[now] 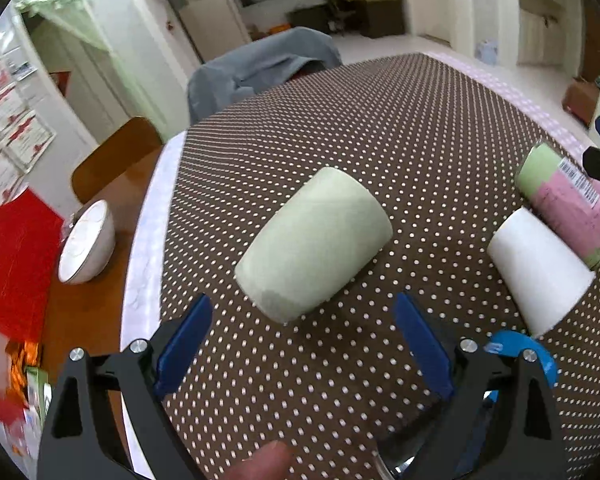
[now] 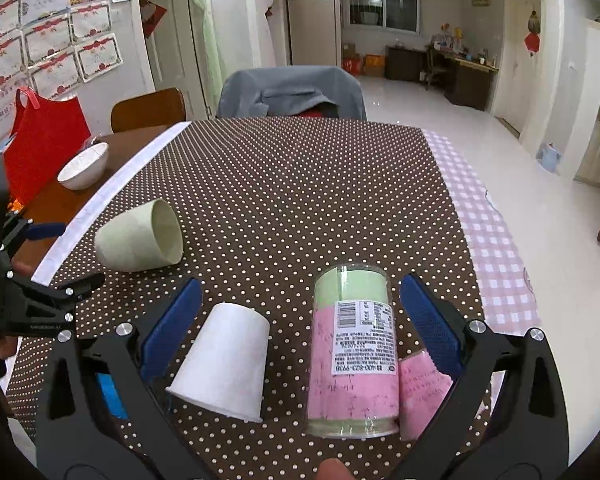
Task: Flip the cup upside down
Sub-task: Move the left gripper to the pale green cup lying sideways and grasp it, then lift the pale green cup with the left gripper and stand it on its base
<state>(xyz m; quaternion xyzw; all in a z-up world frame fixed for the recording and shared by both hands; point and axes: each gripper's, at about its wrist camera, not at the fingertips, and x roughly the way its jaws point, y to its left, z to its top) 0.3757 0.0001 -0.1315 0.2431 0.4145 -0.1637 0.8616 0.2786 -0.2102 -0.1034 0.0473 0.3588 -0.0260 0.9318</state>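
A pale green cup lies on its side on the dotted tablecloth, its closed base toward my left gripper, which is open just behind it with blue pads on either side. In the right wrist view the green cup lies at the left with its open mouth facing right. My right gripper is open, its fingers spread around a white paper cup standing upside down and a clear pink-and-green canister lying on its side.
The white paper cup and canister lie right of the green cup. A white bowl and red bag sit on the wooden table at left. A chair with grey cloth stands at the far edge.
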